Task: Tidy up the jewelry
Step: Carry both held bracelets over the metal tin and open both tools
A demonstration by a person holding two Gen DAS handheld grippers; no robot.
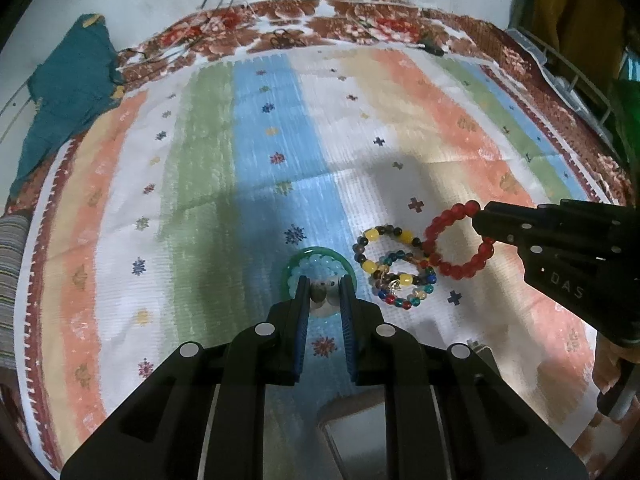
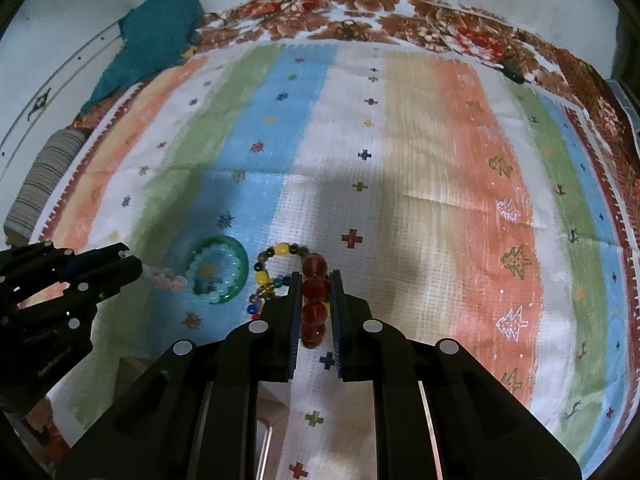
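Observation:
A red bead bracelet hangs from my right gripper, which is shut on its beads just above the striped cloth. My left gripper is shut on a pale pink bead bracelet; only a bit of it shows between the fingers in the left wrist view. Beyond its tips a light blue bead bracelet lies inside a green bangle. A yellow and dark bead bracelet and a multicoloured bead bracelet lie between the two grippers.
A striped cloth with a brown floral border covers the surface. A teal garment lies at the far left. A wire rack stands at the far right. A small dark object lies at the cloth's far edge.

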